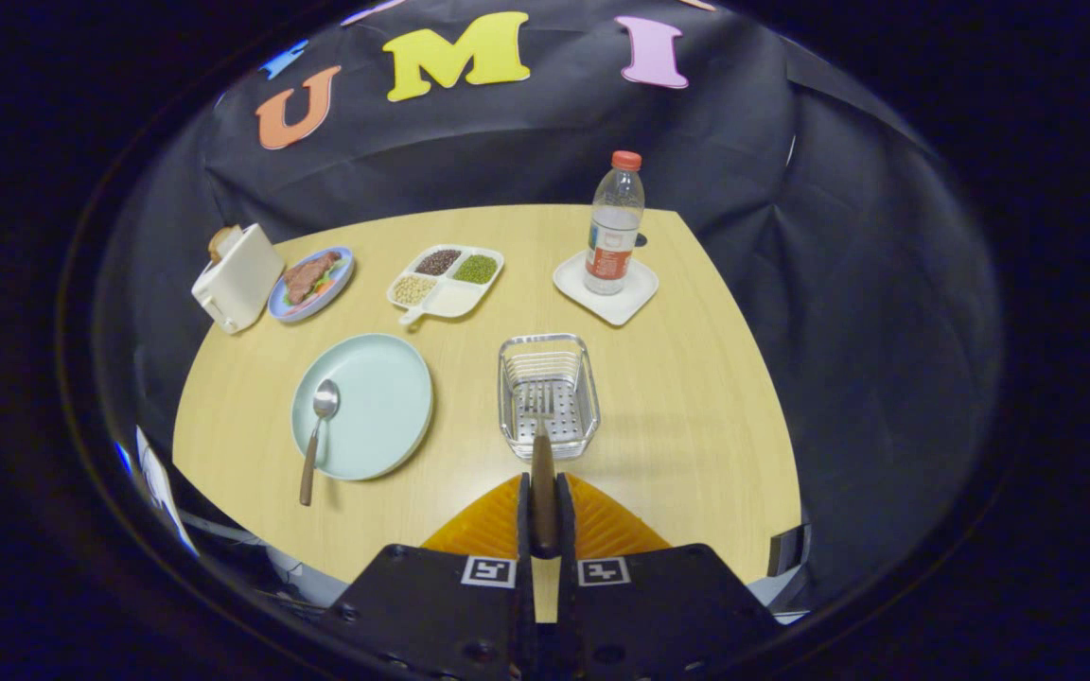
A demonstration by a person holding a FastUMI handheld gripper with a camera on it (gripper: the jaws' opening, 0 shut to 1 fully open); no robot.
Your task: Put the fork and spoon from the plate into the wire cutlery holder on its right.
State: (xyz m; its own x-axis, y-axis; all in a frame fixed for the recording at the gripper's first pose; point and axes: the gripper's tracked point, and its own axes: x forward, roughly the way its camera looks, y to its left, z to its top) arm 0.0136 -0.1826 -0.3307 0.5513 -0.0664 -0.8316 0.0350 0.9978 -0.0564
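- Currently the gripper (543, 511) clenches a wooden-handled metal fork (540, 445), tines over the wire cutlery holder (548, 394).
- Round pale-green plate (379, 397) holds a wooden-handled spoon (317, 435).
- Fork's handle end sits hidden between the fingers.

No word, brand or number can be made out on the pale wooden table (696, 397). The clear plastic water bottle with a red cap (613, 227), beyond the silver wire cutlery holder (548, 395) and to its right, bears a red-and-white label too small to tell. Nearer than the holder, two square black-and-white coded markers (488, 570) sit on the gripper (543, 484), its fingers pressed on the brown-handled metal fork (541, 445).
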